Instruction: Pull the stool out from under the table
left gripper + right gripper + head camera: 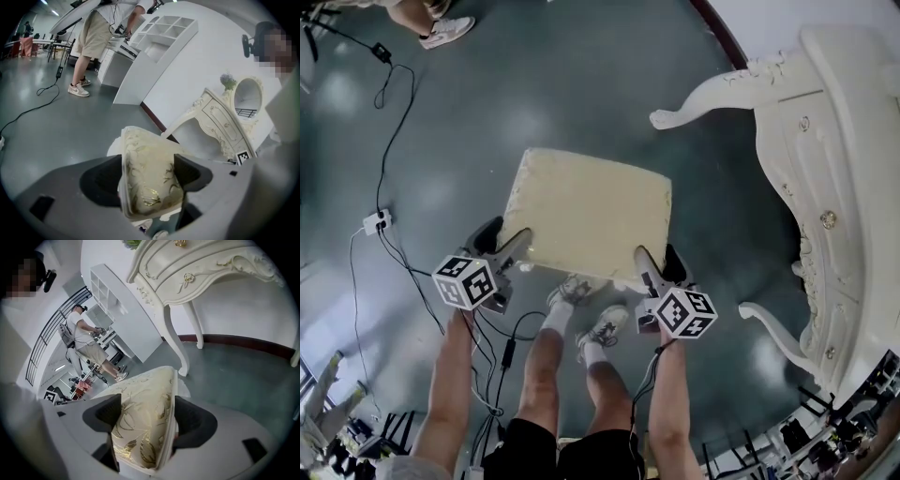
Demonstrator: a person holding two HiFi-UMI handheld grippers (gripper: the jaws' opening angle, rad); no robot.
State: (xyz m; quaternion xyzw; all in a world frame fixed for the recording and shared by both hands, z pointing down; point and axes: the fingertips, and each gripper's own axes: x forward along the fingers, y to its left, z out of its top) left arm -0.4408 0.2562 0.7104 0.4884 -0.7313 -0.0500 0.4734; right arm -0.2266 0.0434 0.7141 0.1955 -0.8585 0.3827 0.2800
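Observation:
The stool (591,214) has a cream cushion with a gold leaf pattern and stands on the grey floor, out in the open to the left of the white dressing table (830,187). My left gripper (523,246) is shut on the cushion's near left corner (150,178), both pads pressed on its edge. At the near right corner (143,427) my right gripper (645,262) is shut on the cushion in the same way. The stool's legs are hidden beneath the seat.
The table's curved legs (703,98) reach out to the stool's right. My own feet (586,314) stand just behind the stool. Cables and a power block (377,222) lie on the floor at left. Another person (101,33) stands by white shelving (154,42) far off.

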